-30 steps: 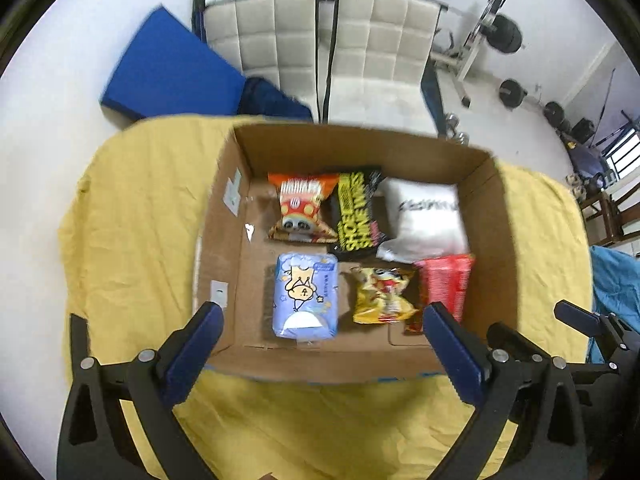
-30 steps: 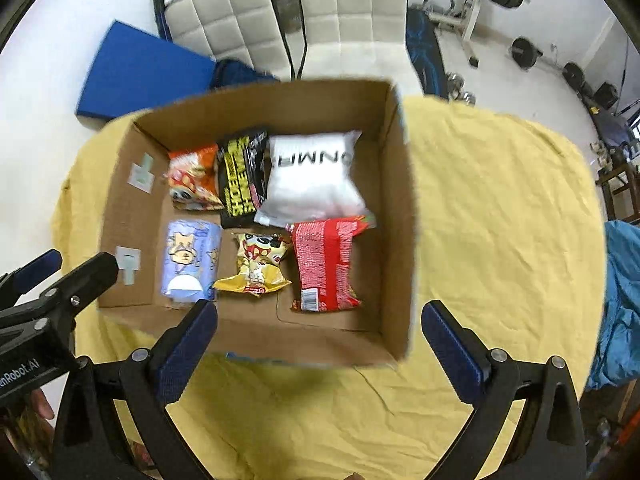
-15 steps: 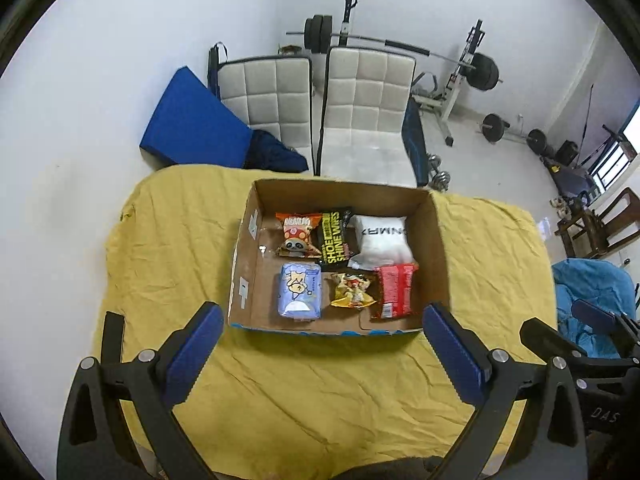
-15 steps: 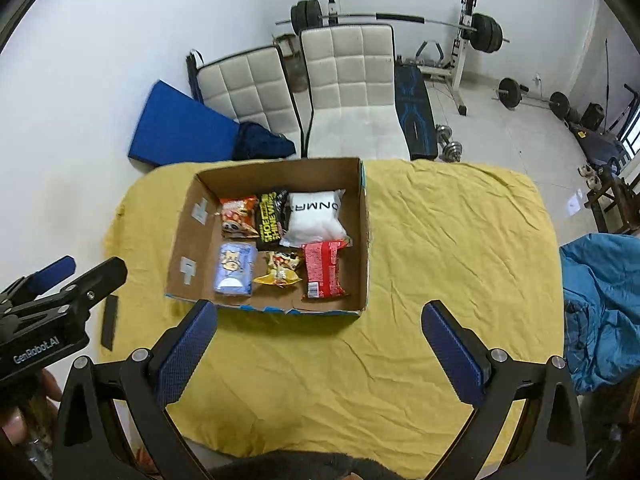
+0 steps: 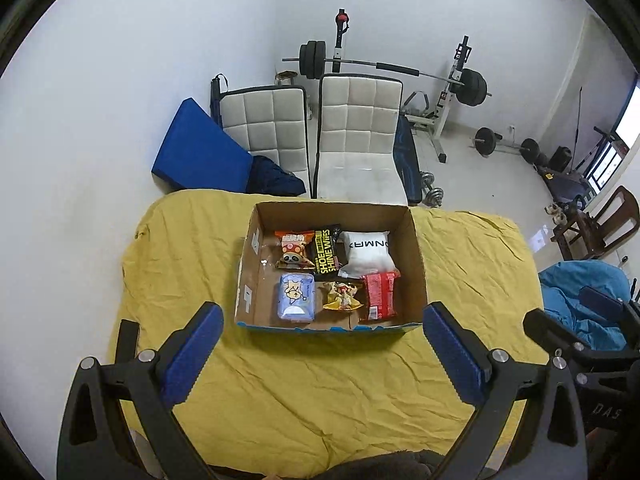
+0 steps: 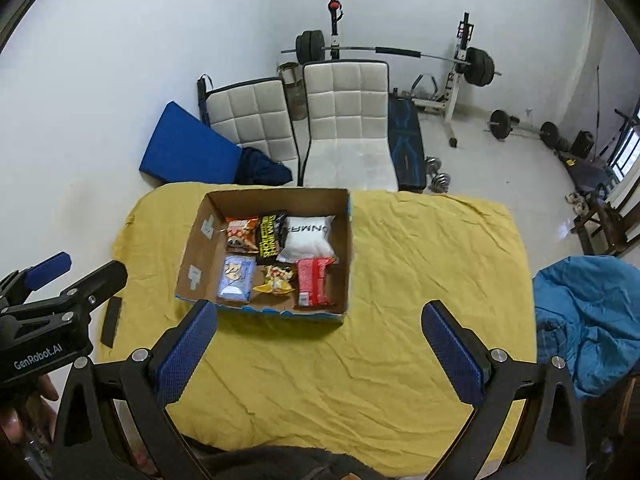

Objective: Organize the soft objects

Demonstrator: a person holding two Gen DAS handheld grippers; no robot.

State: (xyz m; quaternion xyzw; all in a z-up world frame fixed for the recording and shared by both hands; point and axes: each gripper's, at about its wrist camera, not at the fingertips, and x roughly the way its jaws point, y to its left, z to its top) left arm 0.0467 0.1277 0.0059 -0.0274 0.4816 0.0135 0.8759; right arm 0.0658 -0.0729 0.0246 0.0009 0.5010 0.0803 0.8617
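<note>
Soft packets [image 5: 335, 271] lie in two rows inside your cardboard box [image 5: 416, 264] on the yellow cloth [image 5: 320, 380]. Your left gripper [image 5: 322, 344] and right gripper [image 6: 318, 340] hover near you, jaws wide, empty; the smaller labels look unreadable.

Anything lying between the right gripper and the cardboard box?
No. In the right wrist view, only bare wrinkled yellow cloth lies between the open right gripper and the cardboard box.

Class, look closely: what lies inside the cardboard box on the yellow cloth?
Inside the cardboard box lie six soft packs: orange snack bag, black wipes pack, white pouch, blue tissue pack, yellow snack bag, red packet. Anything beneath them is hidden.
</note>
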